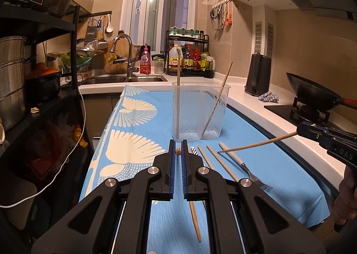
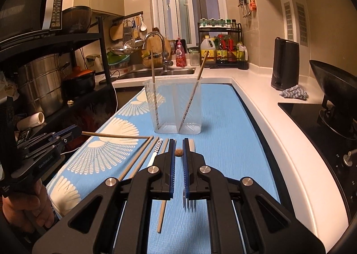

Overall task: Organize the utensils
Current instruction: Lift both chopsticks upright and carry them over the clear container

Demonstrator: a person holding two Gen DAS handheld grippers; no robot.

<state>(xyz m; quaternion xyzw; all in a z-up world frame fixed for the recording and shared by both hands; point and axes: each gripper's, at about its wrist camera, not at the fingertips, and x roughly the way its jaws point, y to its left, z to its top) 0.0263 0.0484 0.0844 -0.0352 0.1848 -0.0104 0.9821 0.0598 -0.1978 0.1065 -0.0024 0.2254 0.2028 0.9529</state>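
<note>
**Both hand-held grippers pinching a chopstick each; holder just ahead**

Left hand-held gripper [image 1: 178, 144]: jaws pressed nearly together on the left chopstick [image 2: 116, 135]. From its own cam only the round end shows betw. the blue pads; the right cam shows the stick poking out sideways. Body reads "GenRobot.AI".

Right hand-held gripper [image 2: 179, 142]: same, nipped on the right chopstick [image 1: 256, 142], which is clear of the cloth and points toward the left gripper. "DAS" legible on its side, rest cut off.

Straight ahead of both tips: clear holder [image 1: 198, 120], 2 compartments. An upright stick [image 1: 178, 88] is in one, a leaning stick [image 1: 219, 100] in the other.

Below and right of the left gripper, on the blue cloth [image 1: 279, 164] over the surface [image 1: 245, 97]: loose chopsticks [image 1: 219, 161], a white-handled fork [image 1: 245, 169], and a striped handle [image 1: 193, 150].

Bottle labels by the window are too small to read.
</note>
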